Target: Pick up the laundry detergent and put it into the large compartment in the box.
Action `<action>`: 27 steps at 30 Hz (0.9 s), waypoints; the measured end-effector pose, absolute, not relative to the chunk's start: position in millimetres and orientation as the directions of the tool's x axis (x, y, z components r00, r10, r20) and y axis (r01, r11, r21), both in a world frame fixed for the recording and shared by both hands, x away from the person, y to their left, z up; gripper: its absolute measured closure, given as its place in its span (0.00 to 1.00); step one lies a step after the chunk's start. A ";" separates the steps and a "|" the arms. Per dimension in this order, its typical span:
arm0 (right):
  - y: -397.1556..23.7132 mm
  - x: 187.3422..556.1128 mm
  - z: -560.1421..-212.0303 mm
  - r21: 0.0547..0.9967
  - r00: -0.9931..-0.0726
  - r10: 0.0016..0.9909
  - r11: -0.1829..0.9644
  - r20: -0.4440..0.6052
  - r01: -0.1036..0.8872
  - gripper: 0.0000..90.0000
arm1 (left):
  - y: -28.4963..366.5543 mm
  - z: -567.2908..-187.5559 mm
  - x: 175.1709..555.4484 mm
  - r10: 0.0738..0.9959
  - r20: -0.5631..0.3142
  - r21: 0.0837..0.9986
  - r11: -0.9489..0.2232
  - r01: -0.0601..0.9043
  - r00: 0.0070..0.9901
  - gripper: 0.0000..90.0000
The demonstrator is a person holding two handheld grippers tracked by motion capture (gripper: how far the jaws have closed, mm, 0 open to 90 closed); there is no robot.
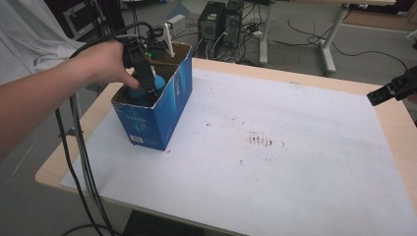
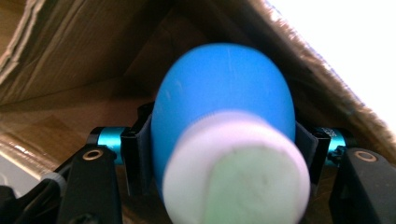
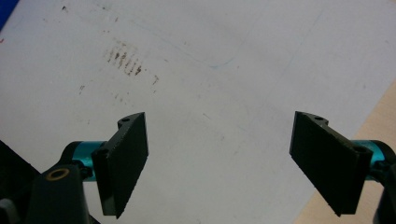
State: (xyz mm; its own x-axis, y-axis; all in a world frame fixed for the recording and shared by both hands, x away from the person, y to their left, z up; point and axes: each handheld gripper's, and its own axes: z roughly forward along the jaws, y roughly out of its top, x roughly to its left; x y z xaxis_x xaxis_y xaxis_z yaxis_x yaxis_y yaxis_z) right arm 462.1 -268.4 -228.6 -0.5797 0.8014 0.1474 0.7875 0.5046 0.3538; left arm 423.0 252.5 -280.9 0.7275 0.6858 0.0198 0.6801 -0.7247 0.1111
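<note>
So, on the left, my left claw (image 1: 149,91) is down inside the open-topped blue cardboard box (image 1: 167,105) that stands at the table's (image 1: 69,164) far left corner, and its jaws are clamped on the two sides of a round blue bottle with a white cap (image 2: 223,121). In the left gripper view the pads (image 2: 138,158) press against the bottle's flanks, with the brown inner walls of the box close around it. I cannot tell whether the bottle rests on the box floor or hangs just above it. I judge this to be the point where the bottle is either about to be let go inside the box or about to be lifted out; the grip itself is made, the next step is not.

The bottle looks smooth, bulbous and matte blue, narrowing to a wide white cap whose flat top shows pale green. A thin white stick (image 1: 169,42) stands at the box's far end.

Across the middle, the white sheet (image 1: 295,162) covering the table carries only a patch of brownish smudges (image 1: 259,139).

On the right, my right claw (image 3: 219,163) hangs released over the sheet near the table's edge, jaws wide apart with nothing between them.
</note>
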 end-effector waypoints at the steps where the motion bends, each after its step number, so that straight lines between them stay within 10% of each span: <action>1: -268.5 462.2 -228.5 0.354 -0.577 0.803 0.502 0.147 0.789 0.21 | 252.8 -280.7 423.1 0.685 0.020 0.110 -0.726 0.679 0.729 0.40; 27: -272.2 461.5 -228.9 0.358 -0.579 0.802 0.502 0.148 0.787 0.21 | 255.3 -281.4 420.2 0.676 0.017 0.089 -0.735 0.672 0.737 0.27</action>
State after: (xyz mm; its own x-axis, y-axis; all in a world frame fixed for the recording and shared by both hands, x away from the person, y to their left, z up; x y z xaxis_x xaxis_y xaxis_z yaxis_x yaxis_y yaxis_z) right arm 461.5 -272.2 -228.9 -0.5786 0.8021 0.1481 0.7873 0.5018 0.3584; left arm 420.2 255.3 -281.4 0.7366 0.6761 0.0173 0.6723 -0.7348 0.0895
